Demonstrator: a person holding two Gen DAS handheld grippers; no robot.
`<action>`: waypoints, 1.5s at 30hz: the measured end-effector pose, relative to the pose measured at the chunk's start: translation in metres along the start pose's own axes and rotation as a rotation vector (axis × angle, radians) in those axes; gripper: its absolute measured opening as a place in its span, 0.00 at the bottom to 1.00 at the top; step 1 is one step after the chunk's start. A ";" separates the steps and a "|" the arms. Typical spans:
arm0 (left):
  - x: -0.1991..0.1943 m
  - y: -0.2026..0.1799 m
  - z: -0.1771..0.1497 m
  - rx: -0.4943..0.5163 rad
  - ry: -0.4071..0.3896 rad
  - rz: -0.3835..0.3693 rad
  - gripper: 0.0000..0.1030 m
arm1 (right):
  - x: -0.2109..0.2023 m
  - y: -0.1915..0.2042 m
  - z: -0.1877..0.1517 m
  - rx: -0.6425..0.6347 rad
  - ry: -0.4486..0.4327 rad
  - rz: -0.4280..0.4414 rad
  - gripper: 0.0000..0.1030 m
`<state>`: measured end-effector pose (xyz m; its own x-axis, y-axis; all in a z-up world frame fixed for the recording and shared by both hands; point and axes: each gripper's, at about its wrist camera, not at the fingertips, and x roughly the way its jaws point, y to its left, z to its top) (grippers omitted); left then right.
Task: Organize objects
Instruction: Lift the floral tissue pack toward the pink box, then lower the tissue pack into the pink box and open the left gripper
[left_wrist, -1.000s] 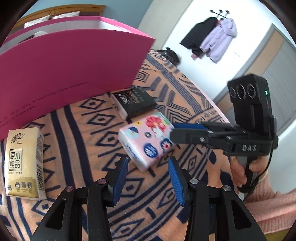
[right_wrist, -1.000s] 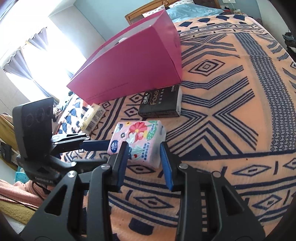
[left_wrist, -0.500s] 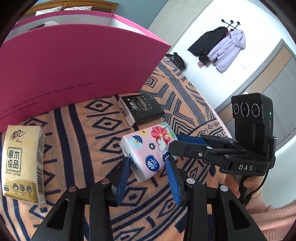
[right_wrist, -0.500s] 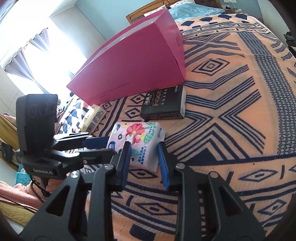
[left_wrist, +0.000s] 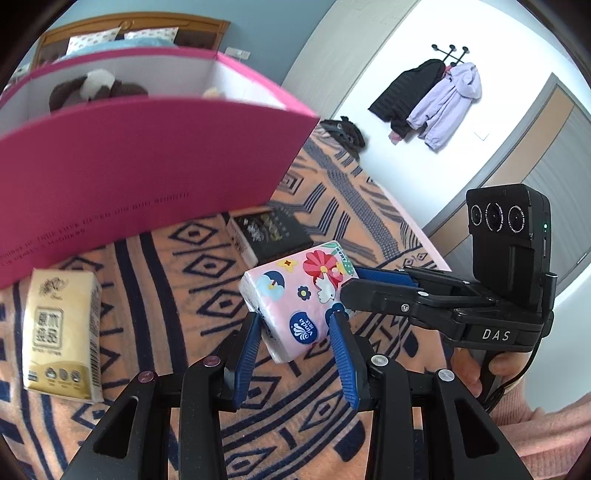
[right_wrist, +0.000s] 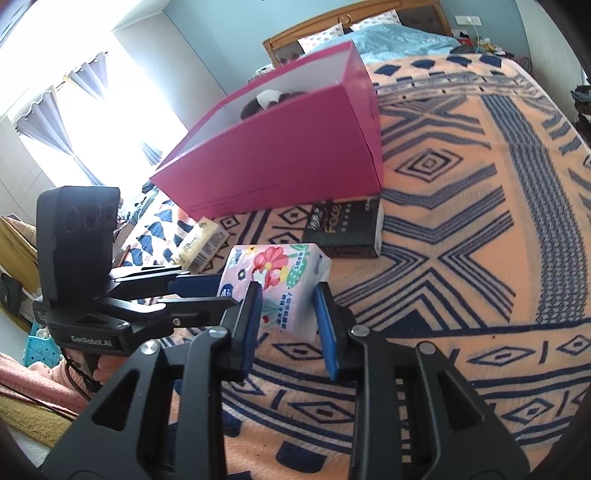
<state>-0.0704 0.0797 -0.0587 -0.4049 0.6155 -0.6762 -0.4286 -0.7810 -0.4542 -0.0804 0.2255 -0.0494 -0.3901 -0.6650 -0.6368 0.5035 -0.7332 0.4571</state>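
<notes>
Pink floral tissue pack (left_wrist: 301, 295) sits lifted off the blanket (left_wrist: 177, 280), clamped by your left gripper (left_wrist: 295, 325), whose jaws have just closed on its near end. From the right wrist, your right gripper (right_wrist: 288, 291) likewise has just closed on the pack (right_wrist: 277, 273); next, carry it level over the magenta box (right_wrist: 280, 155) rim and let go with both together.

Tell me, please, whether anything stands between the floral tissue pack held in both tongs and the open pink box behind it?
Only the box's own near wall does: the floral tissue pack, gripped by the left tongs and the right tongs, must clear it. The black tissue pack lies low on the blanket beneath that path.
</notes>
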 end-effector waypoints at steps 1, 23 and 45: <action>-0.003 -0.001 0.001 0.005 -0.008 0.003 0.37 | -0.002 0.002 0.002 -0.007 -0.008 0.000 0.31; -0.047 -0.012 0.043 0.074 -0.143 0.079 0.37 | -0.027 0.036 0.051 -0.129 -0.132 0.022 0.32; -0.061 -0.014 0.079 0.098 -0.199 0.113 0.37 | -0.039 0.047 0.094 -0.187 -0.211 0.046 0.32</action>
<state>-0.1036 0.0610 0.0347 -0.6018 0.5409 -0.5876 -0.4437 -0.8382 -0.3171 -0.1140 0.2035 0.0549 -0.5051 -0.7265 -0.4660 0.6503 -0.6753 0.3479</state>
